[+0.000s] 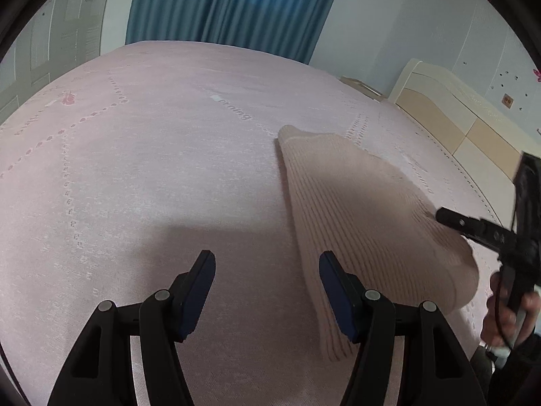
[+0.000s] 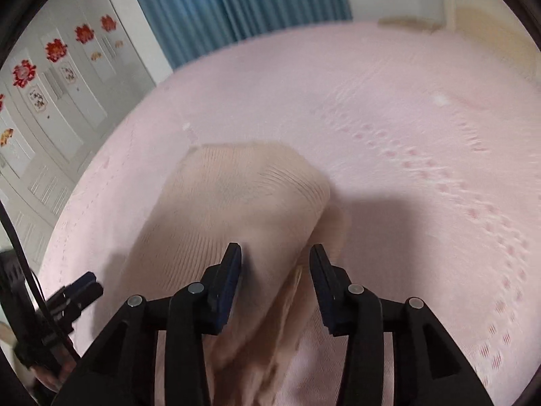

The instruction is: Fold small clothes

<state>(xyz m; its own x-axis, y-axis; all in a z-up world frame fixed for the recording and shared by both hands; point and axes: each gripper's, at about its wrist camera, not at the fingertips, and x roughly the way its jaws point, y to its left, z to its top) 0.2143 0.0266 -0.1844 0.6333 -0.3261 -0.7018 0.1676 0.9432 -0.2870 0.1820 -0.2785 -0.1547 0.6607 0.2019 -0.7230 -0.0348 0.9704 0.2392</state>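
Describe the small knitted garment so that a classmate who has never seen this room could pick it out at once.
Start at the wide bed under its pale pink patterned bedspread, in front of the blue curtain. On the bedspread lies one small beige ribbed-knit garment, partly folded. It is the only loose cloth there, and its raised ribs and duller beige set it apart from the smooth pink spread.

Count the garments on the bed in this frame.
1. A single ribbed beige knit garment lies on the pink bedspread, right of the left tongs and under the right tongs. Nothing else shows.
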